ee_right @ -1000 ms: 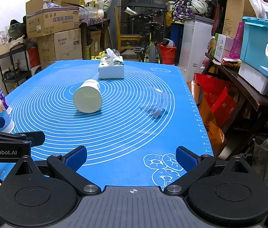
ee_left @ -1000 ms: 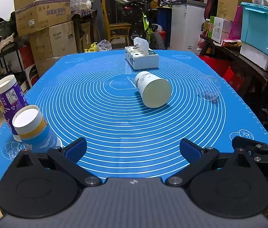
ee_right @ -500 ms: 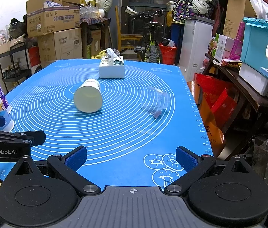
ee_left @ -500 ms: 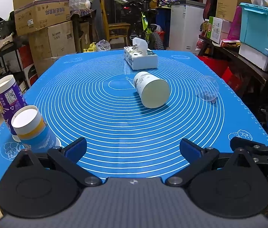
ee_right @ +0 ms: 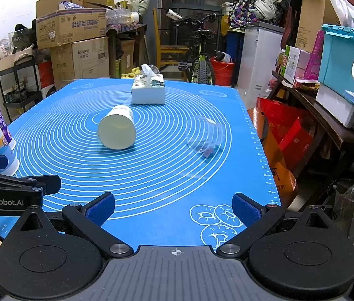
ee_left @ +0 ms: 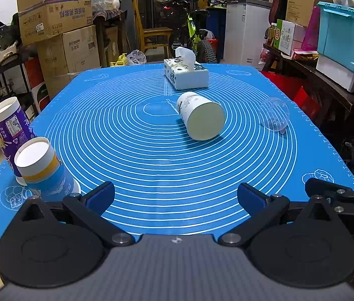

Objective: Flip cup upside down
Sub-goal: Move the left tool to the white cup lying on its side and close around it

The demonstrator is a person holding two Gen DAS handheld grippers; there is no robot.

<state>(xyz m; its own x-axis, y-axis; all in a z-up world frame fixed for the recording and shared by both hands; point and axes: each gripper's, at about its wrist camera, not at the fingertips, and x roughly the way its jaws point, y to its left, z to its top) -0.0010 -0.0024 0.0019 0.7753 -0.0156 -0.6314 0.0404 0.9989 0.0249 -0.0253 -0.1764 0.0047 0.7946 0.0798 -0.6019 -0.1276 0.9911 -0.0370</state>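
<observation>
A white paper cup (ee_left: pixel 200 115) lies on its side in the middle of the blue mat (ee_left: pixel 151 165), its flat end towards me; it also shows in the right wrist view (ee_right: pixel 118 130). A clear plastic cup (ee_left: pixel 274 114) lies on its side to the right of it, also seen in the right wrist view (ee_right: pixel 205 138). My left gripper (ee_left: pixel 175 198) is open and empty at the mat's near edge. My right gripper (ee_right: pixel 173 209) is open and empty at the near right edge.
Two cups stand upside down at the near left: a blue and yellow one (ee_left: pixel 42 168) and a purple one (ee_left: pixel 9 128). A tissue box (ee_left: pixel 185 75) sits at the far middle. Boxes, a bicycle and shelves surround the table.
Both views have shifted very slightly; the cups have not moved and both grippers stay open.
</observation>
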